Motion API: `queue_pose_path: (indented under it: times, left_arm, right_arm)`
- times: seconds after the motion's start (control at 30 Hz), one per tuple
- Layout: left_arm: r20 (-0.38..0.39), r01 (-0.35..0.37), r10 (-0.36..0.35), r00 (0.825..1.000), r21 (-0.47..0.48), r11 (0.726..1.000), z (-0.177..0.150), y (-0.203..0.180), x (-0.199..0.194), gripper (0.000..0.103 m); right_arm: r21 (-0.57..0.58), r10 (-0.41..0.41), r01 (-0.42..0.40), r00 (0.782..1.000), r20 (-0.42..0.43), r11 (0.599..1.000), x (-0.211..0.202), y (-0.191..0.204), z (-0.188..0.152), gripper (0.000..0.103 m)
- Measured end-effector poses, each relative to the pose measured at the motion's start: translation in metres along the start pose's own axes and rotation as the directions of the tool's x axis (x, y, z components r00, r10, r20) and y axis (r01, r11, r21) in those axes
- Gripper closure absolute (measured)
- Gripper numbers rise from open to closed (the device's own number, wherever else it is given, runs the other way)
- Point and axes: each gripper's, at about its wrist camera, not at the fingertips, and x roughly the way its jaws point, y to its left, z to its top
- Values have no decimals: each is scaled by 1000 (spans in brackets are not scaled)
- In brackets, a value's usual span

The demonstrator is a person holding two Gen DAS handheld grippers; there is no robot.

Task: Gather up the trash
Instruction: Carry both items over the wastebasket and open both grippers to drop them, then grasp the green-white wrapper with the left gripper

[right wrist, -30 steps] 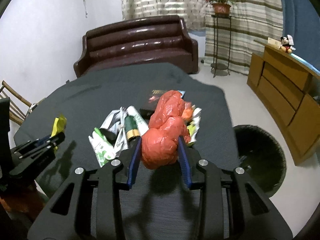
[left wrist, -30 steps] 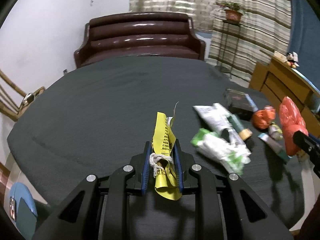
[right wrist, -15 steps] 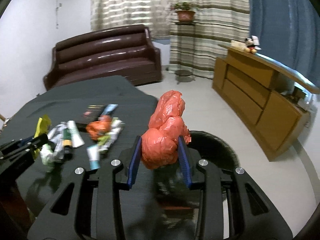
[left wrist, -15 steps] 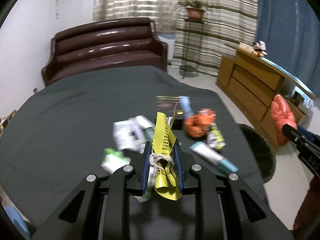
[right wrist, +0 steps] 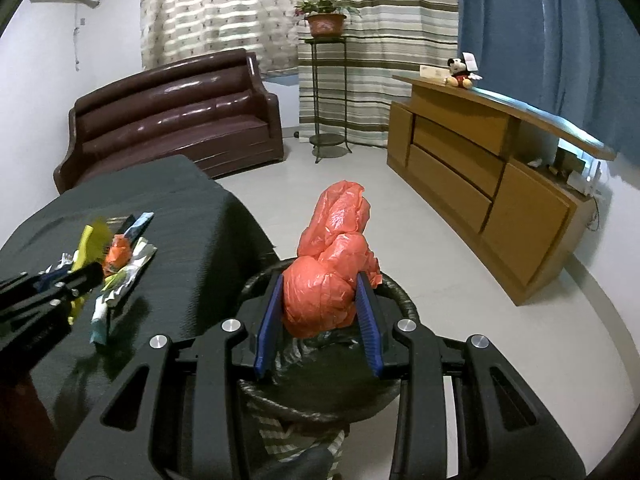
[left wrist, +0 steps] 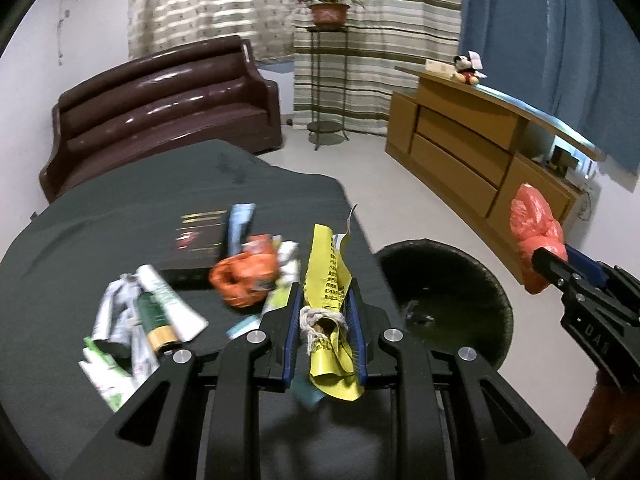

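Observation:
My left gripper (left wrist: 324, 304) is shut on a yellow wrapper (left wrist: 326, 284) with a bit of white string, held above the dark table's right edge. My right gripper (right wrist: 320, 292) is shut on a crumpled red plastic bag (right wrist: 332, 264) and holds it over the black trash bin (right wrist: 394, 292) on the floor. The bin (left wrist: 444, 292) lies to the right of the table in the left wrist view, where the red bag (left wrist: 534, 232) also shows. More trash lies on the table: an orange bag (left wrist: 244, 280), tubes (left wrist: 160, 312) and white-green wrappers (left wrist: 108, 376).
A black box (left wrist: 198, 240) lies on the table (left wrist: 120, 200). A brown sofa (left wrist: 160, 104) stands behind it. A wooden sideboard (right wrist: 488, 172) runs along the right wall, with a plant stand (right wrist: 326, 80) by the curtains. White floor surrounds the bin.
Both grippers have swung right with their loads. The right one has moved from over the table to above the bin. The left one has moved from the table's middle to its right edge.

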Motion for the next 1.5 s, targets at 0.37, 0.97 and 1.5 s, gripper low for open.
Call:
queue_pose_path:
  times: [0.37, 0.97, 1.5]
  left_arm:
    - [-30, 20, -19, 999, 61, 998, 11, -41, 32, 80]
    - [-55, -3, 7, 998, 65, 998, 12, -55, 48, 47]
    - [-31, -47, 48, 998, 31, 998, 10, -29, 23, 47]
  right_arm:
    - [37, 9, -9, 1000, -13, 999, 14, -20, 1, 68]
    - [108, 21, -15, 998, -53, 994, 33, -29, 0, 56]
    - [101, 25, -18, 997, -67, 995, 28, -22, 2, 56]
